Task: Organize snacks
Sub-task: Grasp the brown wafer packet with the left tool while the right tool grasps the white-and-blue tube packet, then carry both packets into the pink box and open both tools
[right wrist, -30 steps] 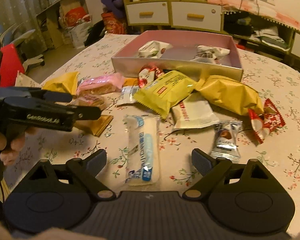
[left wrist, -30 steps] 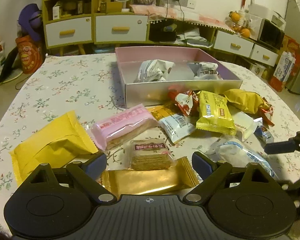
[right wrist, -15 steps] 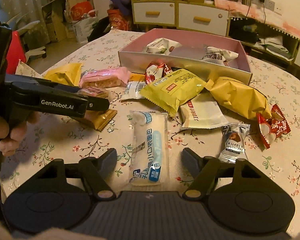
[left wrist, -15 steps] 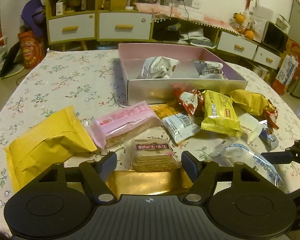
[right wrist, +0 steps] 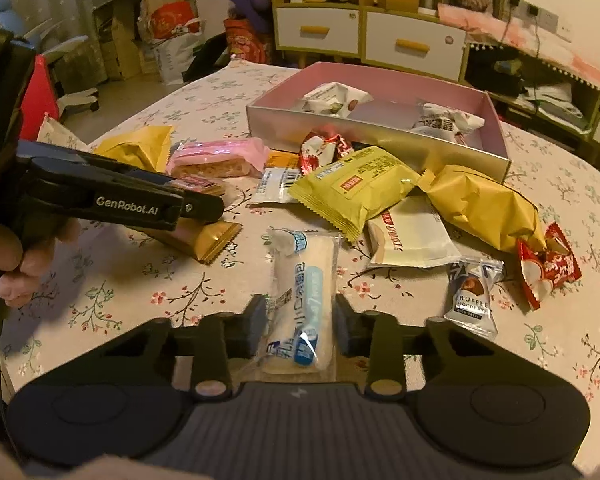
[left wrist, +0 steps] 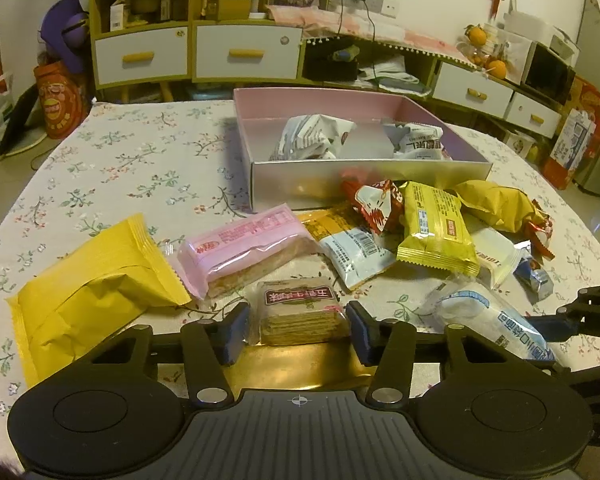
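- Snacks in crinkled foil and plastic wrappers lie scattered on a floral tablecloth [left wrist: 112, 160], ahead of both claws.
- Left claw [left wrist: 298, 330]: its dark padded fingers flank a square clear-wrapped cracker pack [left wrist: 302, 310], close on each side; whether they touch the wrapper, I cannot tell. A flat, shiny gold foil packet [left wrist: 300, 364] lies beneath it.
- Right claw [right wrist: 300, 320]: fingers press against both sides of a long, soft white bread roll in clear plastic with blue print [right wrist: 304, 304], gripping its near end.
- Ahead of the left claw lies a pink-wrapped cake bar [left wrist: 244, 248]; to its left, a puffy yellow pouch [left wrist: 88, 292].
- Farther ahead stands a shallow rectangular box [left wrist: 372, 178], silvery outside, pink inside, holding two crumpled white packets [left wrist: 316, 138].
- Ahead of the right claw sit a ridged yellow-green pack [right wrist: 352, 188] and a small truffle chocolate sachet [right wrist: 474, 296] to the right.
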Available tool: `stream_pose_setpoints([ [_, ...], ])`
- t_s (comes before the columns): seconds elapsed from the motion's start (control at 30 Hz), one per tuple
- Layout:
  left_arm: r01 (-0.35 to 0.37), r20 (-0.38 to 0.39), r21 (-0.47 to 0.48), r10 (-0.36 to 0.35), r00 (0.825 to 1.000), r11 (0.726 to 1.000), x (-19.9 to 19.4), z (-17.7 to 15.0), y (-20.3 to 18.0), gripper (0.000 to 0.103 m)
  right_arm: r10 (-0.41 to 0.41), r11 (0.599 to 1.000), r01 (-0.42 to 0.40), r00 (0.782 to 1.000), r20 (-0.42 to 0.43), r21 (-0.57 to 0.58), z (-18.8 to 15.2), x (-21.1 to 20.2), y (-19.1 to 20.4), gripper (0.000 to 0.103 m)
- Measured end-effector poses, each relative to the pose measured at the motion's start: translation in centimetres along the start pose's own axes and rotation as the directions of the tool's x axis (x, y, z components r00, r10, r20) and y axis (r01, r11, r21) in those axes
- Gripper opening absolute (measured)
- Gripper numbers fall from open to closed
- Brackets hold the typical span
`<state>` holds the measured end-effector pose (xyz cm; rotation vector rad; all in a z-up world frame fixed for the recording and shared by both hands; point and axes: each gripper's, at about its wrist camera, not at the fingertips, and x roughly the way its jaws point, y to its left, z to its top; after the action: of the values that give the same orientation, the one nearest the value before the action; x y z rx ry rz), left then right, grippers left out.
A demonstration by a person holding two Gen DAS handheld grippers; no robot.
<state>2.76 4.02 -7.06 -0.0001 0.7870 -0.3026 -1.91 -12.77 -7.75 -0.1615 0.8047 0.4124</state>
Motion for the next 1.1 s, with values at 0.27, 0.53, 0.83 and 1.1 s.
stream_pose_setpoints([
  [0.27,0.006,-0.006,-0.005,-0.006,1.000,1.000,-0.3,0.3,-0.1,0.041,0.029,0.999,-0.029,0.999,0.014,-0.018,0.7,-0.6,0.2,0.017],
  [0.53,-0.002,0.008,-0.013,0.002,1.000,1.000,-1.0,0.9,-0.1,0.040,0.059,0.998,-0.058,0.998,0.023,-0.030,1.0,-1.2,0.7,0.016],
  [0.83,-0.009,0.034,-0.009,0.009,0.999,1.000,-1.8,1.6,-0.1,0.040,0.092,0.995,-0.091,0.995,0.044,-0.035,1.8,-2.0,1.2,0.006],
  [1.1,-0.017,0.013,-0.003,0.017,1.000,1.000,-1.4,1.4,-0.3,0.040,0.112,0.993,-0.111,0.994,-0.012,0.031,1.6,-1.2,0.6,0.025],
])
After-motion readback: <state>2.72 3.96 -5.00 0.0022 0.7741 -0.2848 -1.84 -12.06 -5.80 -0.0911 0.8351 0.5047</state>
